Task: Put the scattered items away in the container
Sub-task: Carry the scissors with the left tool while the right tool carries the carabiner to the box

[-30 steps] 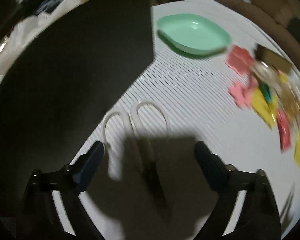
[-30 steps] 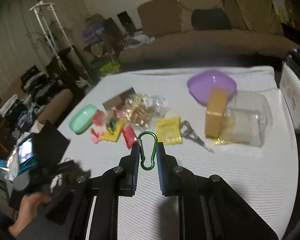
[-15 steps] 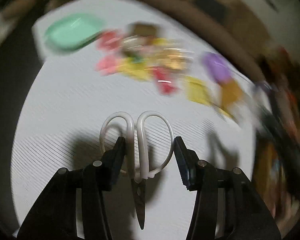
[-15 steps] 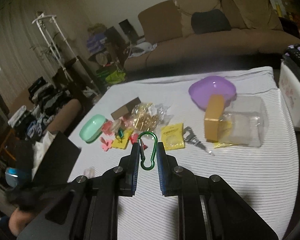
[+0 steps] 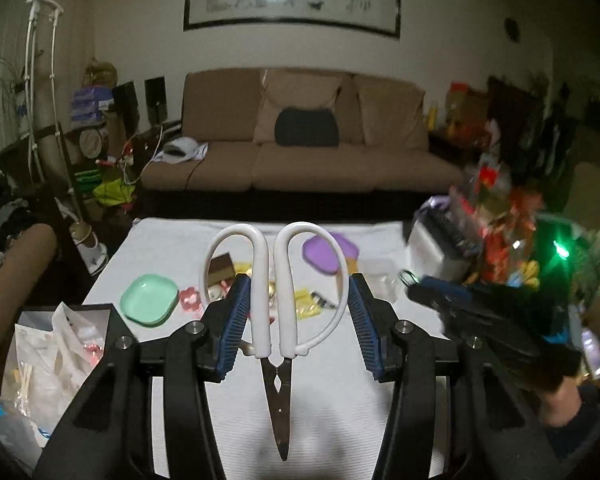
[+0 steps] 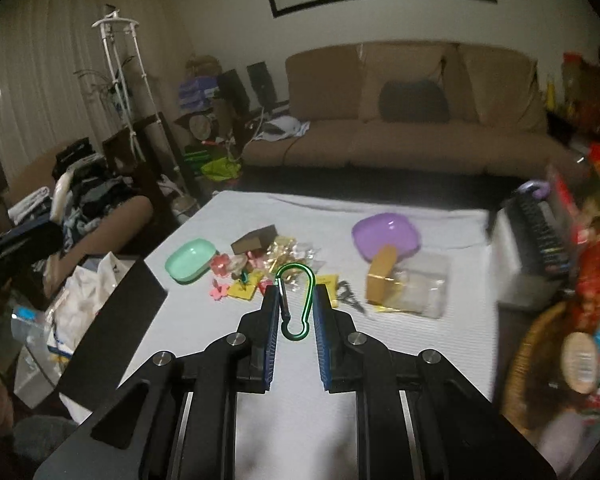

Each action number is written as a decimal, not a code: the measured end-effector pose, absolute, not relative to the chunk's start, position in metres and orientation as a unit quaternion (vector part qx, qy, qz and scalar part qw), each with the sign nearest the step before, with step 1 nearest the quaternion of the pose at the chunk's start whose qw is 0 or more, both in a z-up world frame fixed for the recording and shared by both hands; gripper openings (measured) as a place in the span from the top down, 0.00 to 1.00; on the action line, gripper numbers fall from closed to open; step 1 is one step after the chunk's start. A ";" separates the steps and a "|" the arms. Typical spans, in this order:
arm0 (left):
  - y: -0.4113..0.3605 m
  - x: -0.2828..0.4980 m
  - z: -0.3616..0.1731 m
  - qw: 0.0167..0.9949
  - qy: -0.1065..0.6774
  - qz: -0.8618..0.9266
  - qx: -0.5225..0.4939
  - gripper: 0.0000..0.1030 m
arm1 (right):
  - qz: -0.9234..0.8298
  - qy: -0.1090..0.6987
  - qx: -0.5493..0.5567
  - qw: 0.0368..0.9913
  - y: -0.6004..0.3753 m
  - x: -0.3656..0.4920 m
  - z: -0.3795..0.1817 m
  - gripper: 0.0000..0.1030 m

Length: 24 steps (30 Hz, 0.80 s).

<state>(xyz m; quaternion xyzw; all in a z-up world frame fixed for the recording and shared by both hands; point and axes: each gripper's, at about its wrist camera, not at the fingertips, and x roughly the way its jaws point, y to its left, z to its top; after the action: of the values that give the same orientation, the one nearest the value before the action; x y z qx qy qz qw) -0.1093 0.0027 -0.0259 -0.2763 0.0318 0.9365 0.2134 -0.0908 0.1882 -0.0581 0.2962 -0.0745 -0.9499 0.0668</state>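
Above the white table, my left gripper clamps the scissors by their loops (blades dangling, could slip); right gripper pinches the green carabiner.

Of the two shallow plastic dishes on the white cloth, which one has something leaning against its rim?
The purple dish, on the right in the right wrist view. A tan box overlaps its near rim, while the mint green dish sits apart from the clutter beside it.

Both wrist views overlook the table, seemingly sofa-ward.
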 end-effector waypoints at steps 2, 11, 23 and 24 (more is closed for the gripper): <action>-0.009 -0.104 -0.017 0.217 0.033 0.939 -0.265 0.55 | -0.951 -0.070 0.296 0.063 0.186 -0.071 -0.048 0.85; -0.055 -0.108 0.009 0.250 -0.001 0.935 -0.253 0.55 | -0.945 -0.069 0.317 0.033 0.163 -0.035 -0.030 0.85; -0.154 -0.137 0.007 0.090 0.038 0.967 -0.235 0.55 | -0.945 -0.033 0.311 0.093 0.042 -0.101 -0.011 0.85; -0.167 -0.141 0.004 0.085 0.030 0.967 -0.238 0.55 | -0.945 -0.029 0.310 0.102 0.028 -0.108 -0.011 0.85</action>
<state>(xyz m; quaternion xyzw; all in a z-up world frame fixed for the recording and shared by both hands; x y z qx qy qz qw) -0.1407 -0.1666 0.0042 -0.2381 0.0296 0.9671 0.0851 -0.1084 0.0282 -0.0108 0.3103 -0.0289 -0.9448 0.1015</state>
